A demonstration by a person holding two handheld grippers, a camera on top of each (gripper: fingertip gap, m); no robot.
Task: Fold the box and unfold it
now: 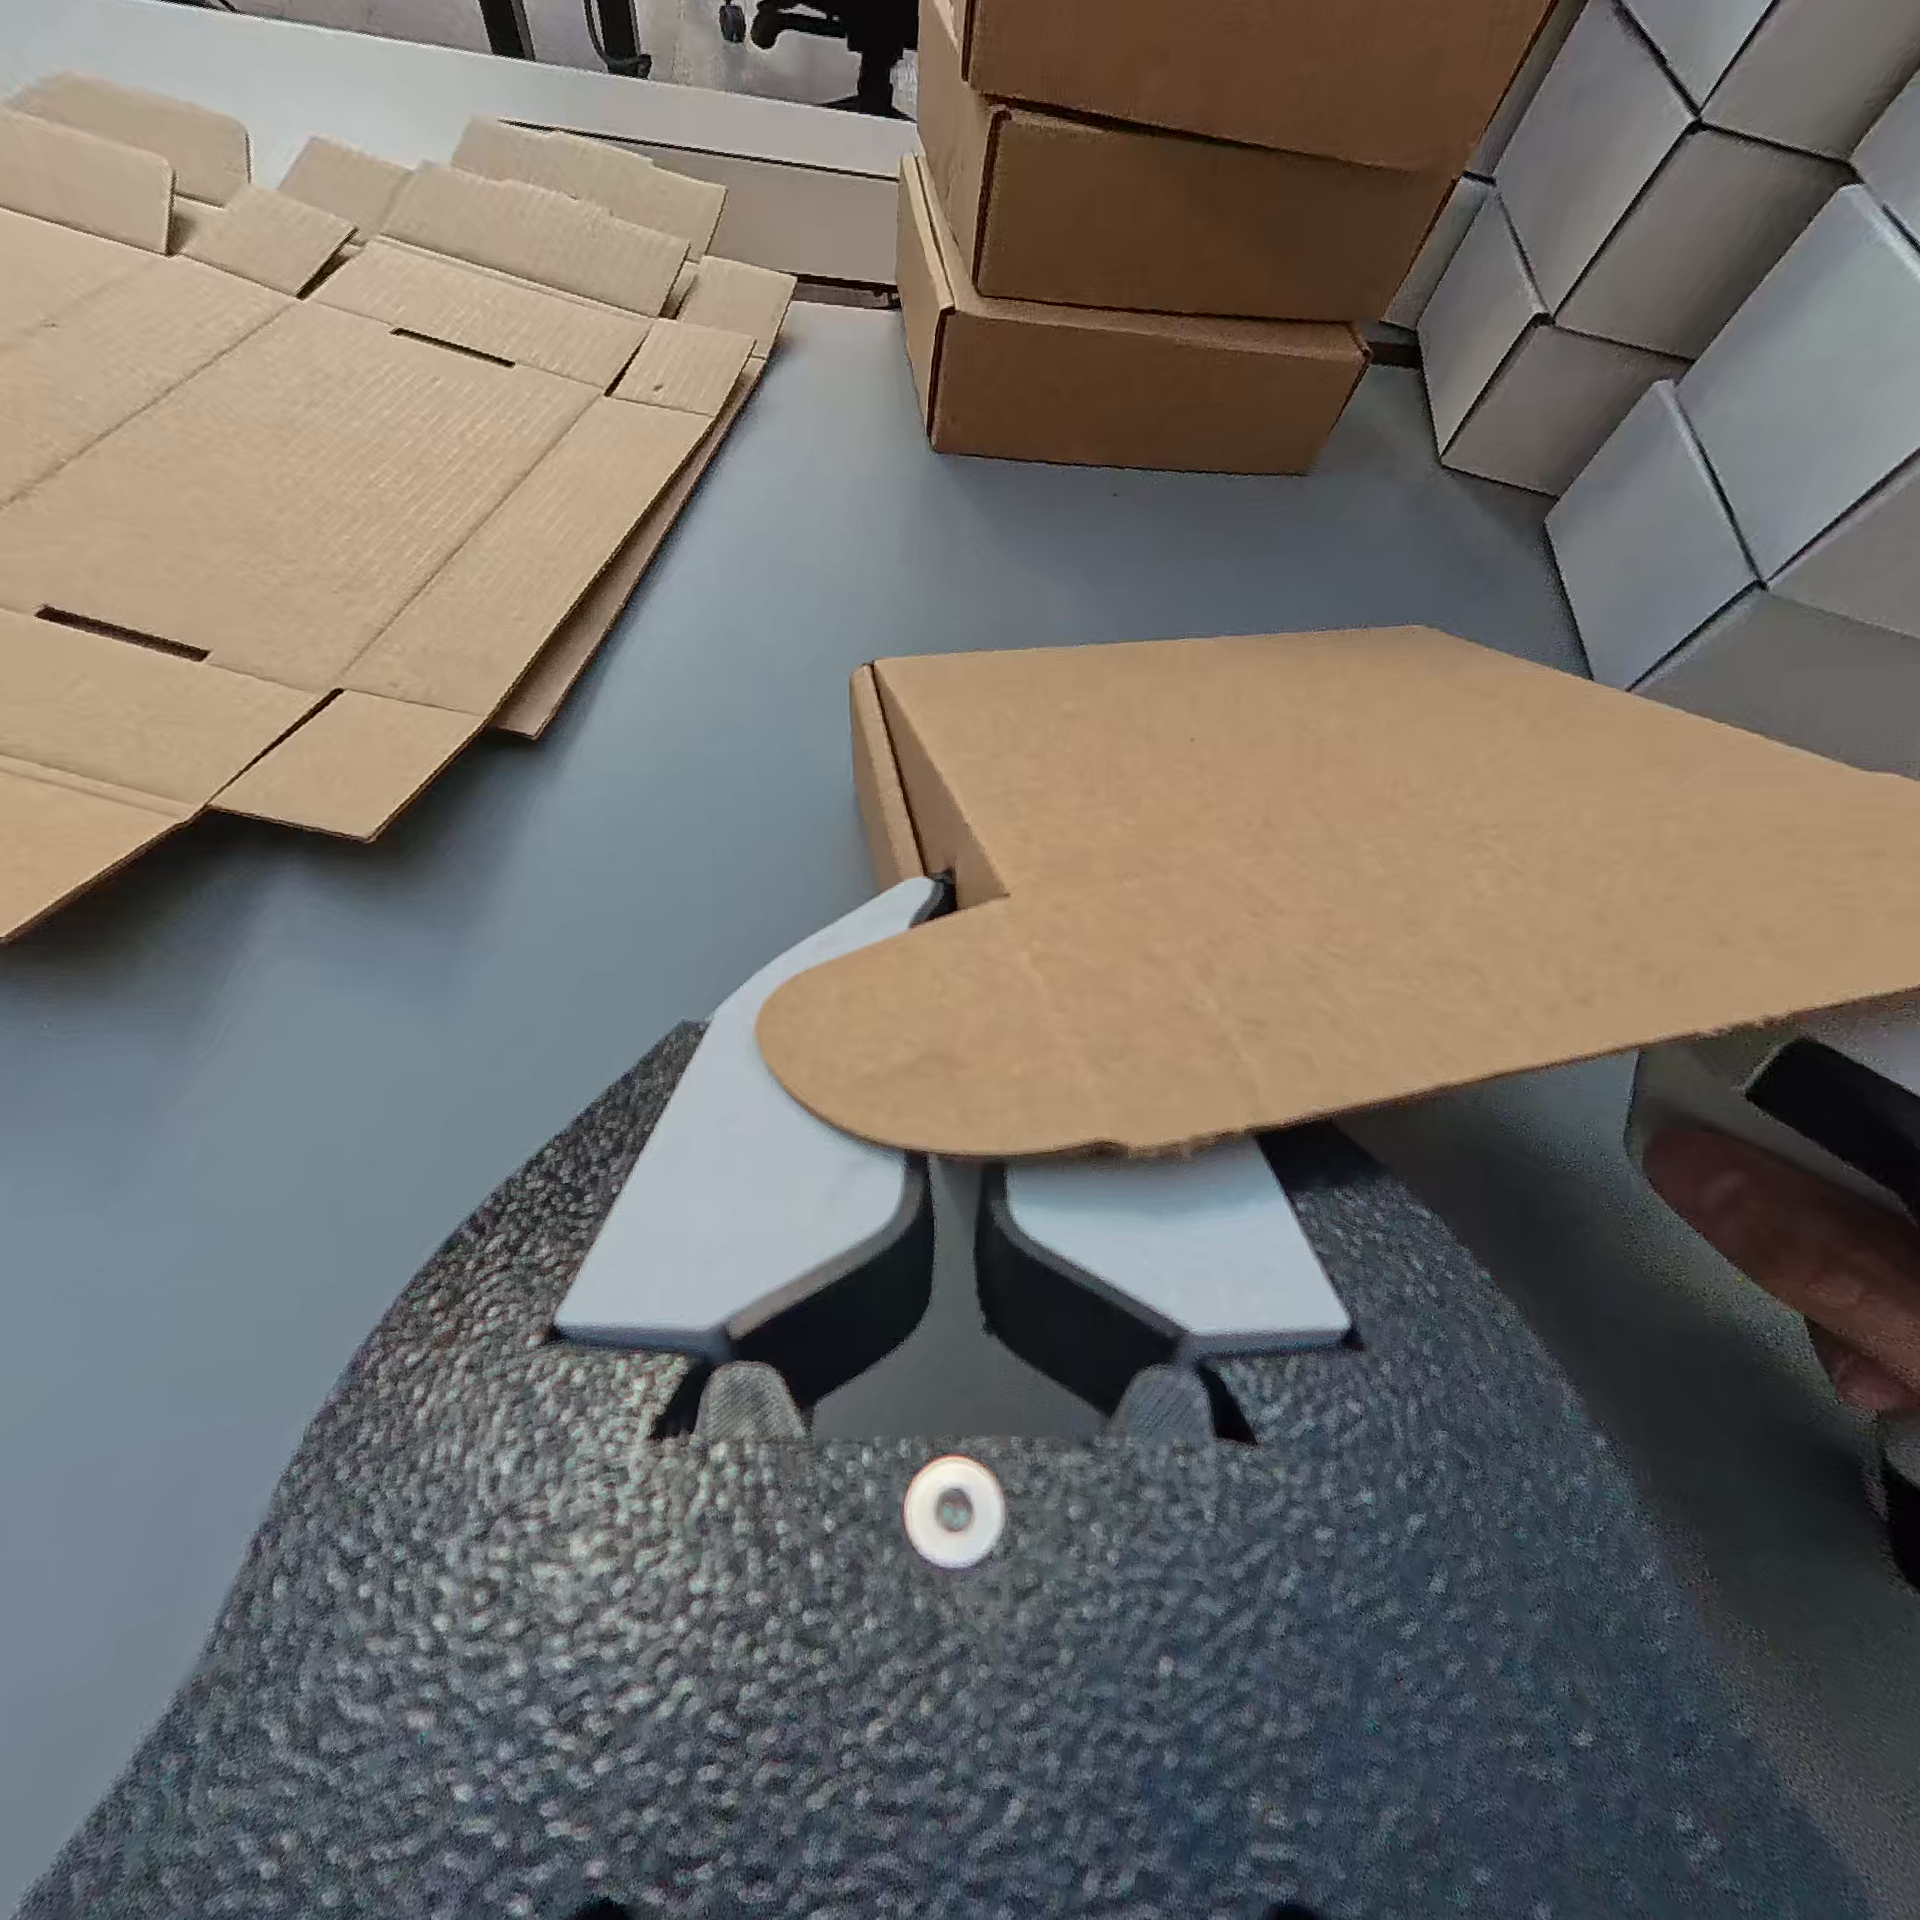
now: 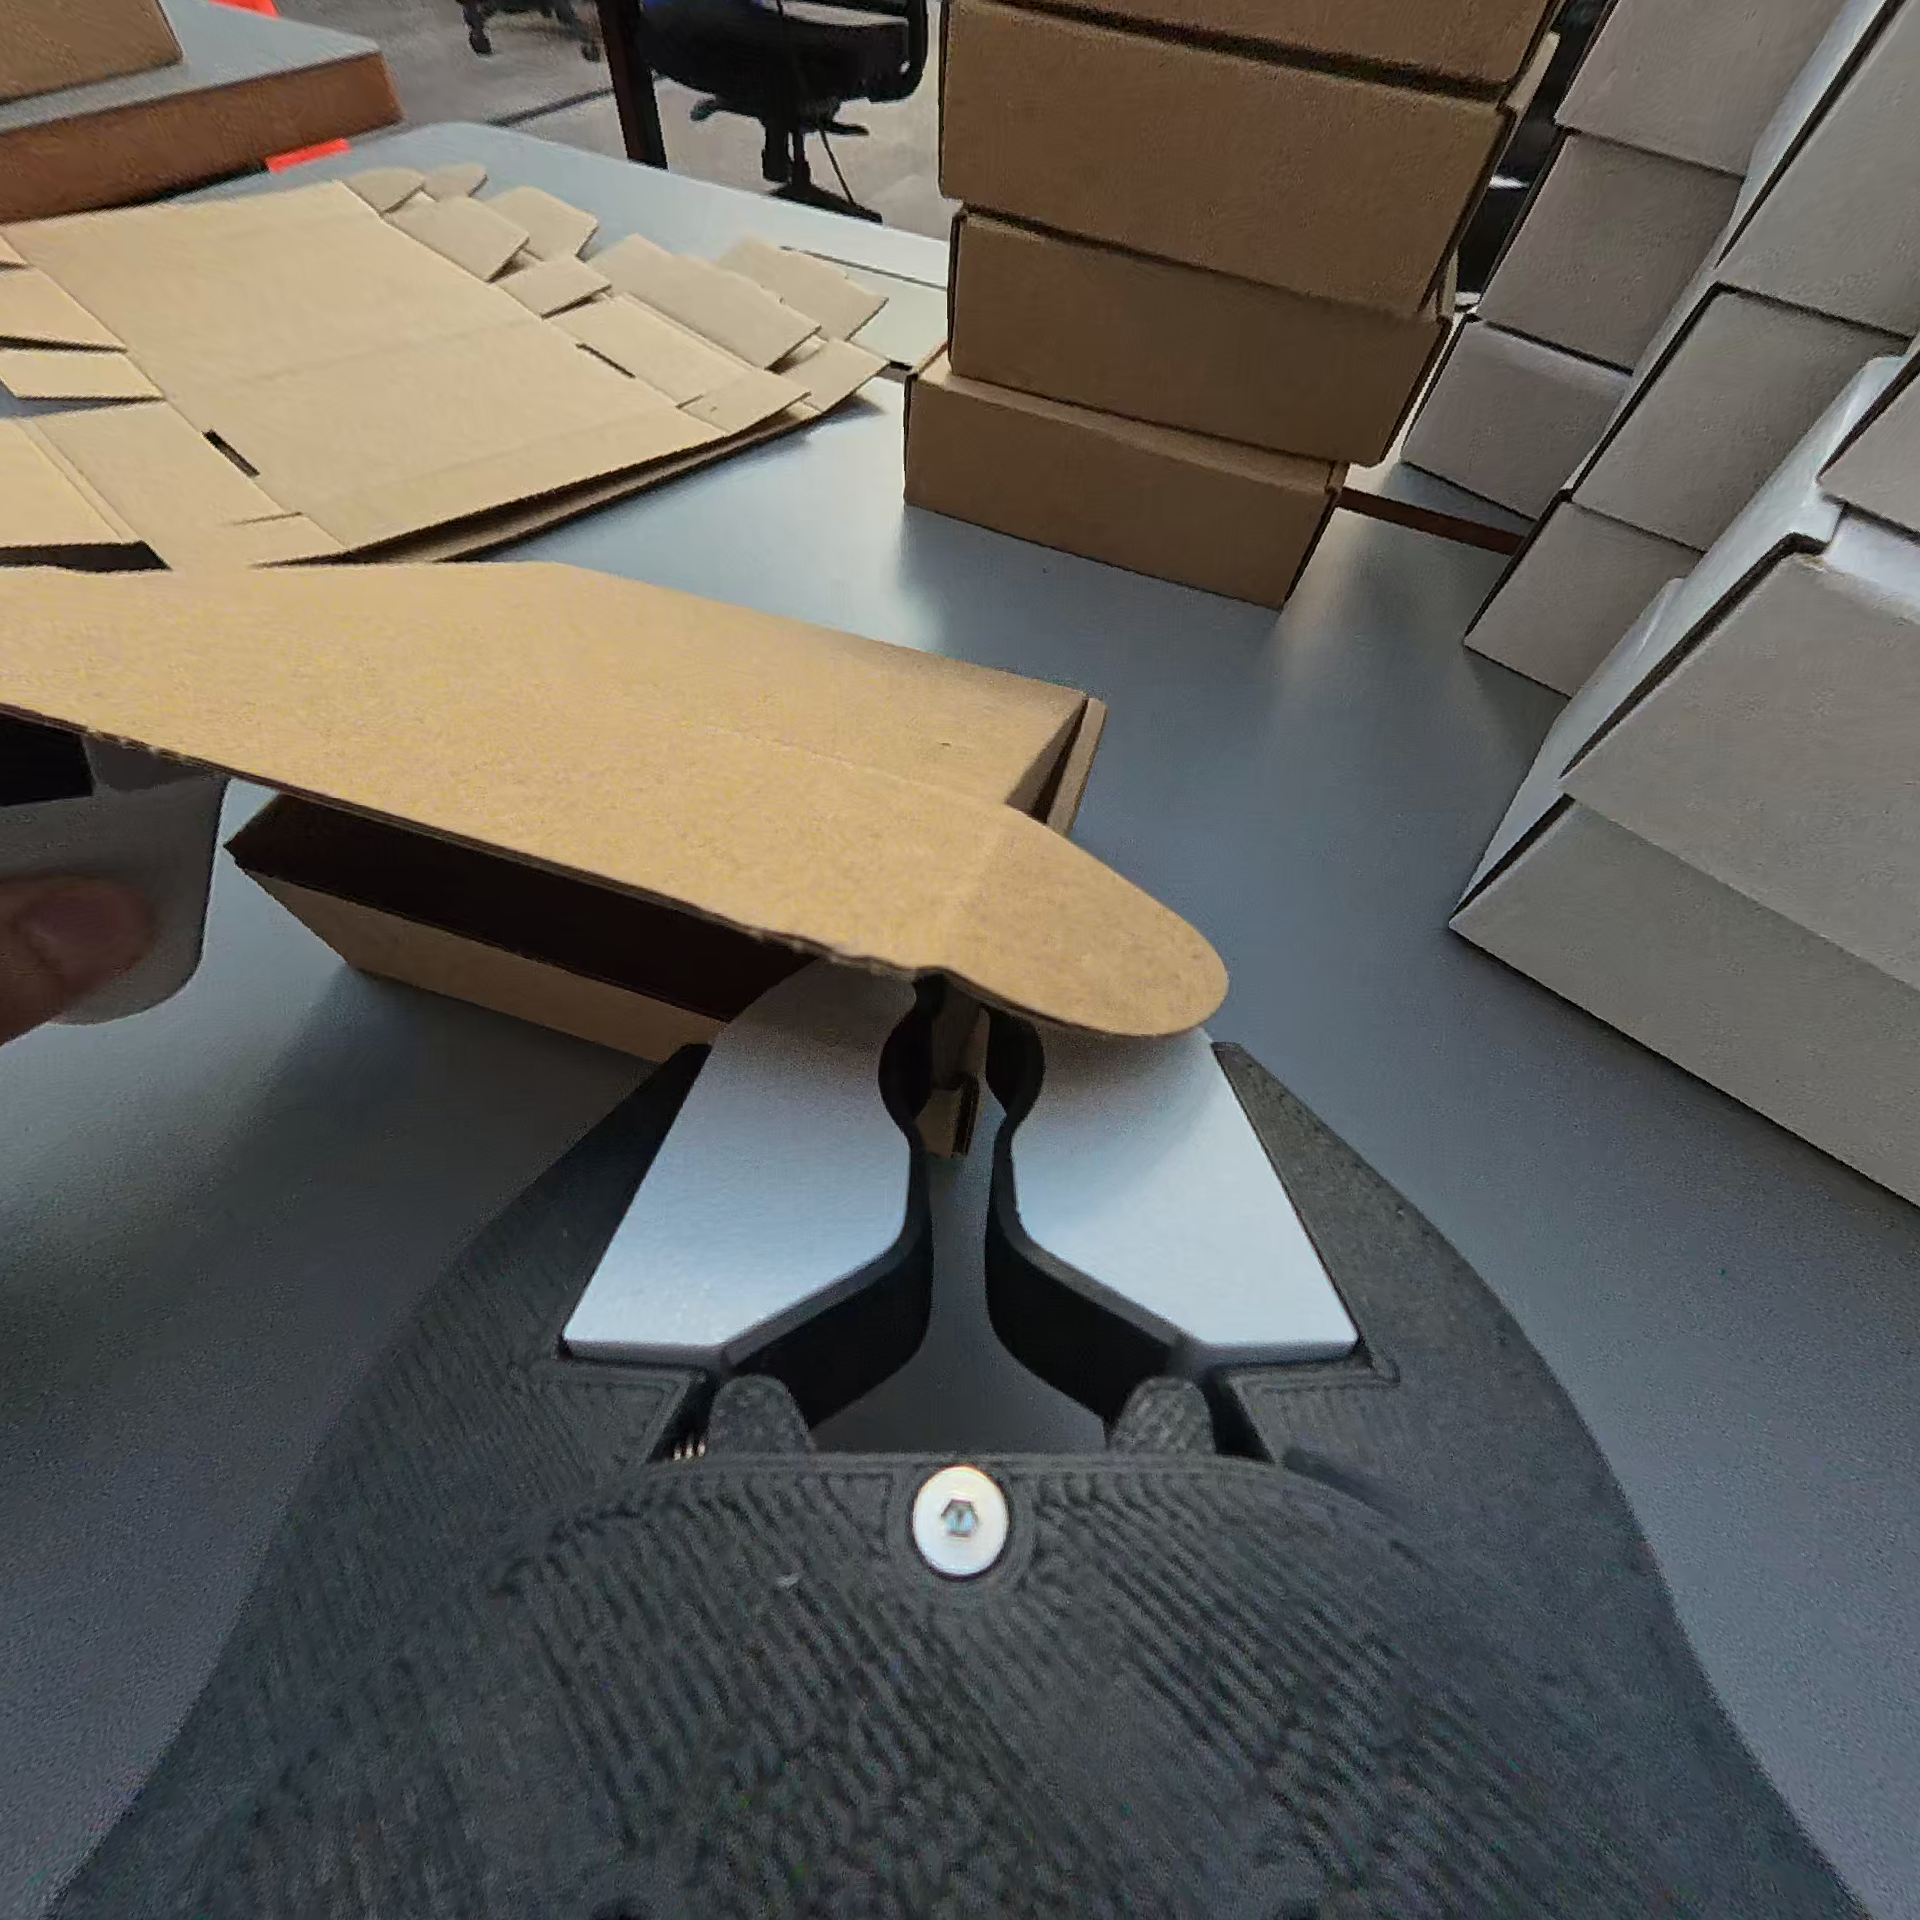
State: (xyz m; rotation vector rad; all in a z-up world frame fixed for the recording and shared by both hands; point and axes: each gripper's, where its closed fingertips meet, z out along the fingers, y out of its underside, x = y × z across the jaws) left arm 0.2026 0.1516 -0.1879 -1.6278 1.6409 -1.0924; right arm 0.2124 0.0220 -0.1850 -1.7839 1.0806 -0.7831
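Observation:
A brown cardboard mailer box lies on the grey table, its lid raised a little at the front. My left gripper reaches under the lid's rounded left ear at the box's front left corner, jaws close together; its tips are mostly hidden by the ear. In the right wrist view the box shows a dark gap under the lid. My right gripper is shut on a cardboard edge at the box's front right corner, under the lid's right ear.
Flat brown box blanks lie at the left. A stack of folded brown boxes stands behind, and white boxes are piled along the right. A person's fingers show at the frame edges.

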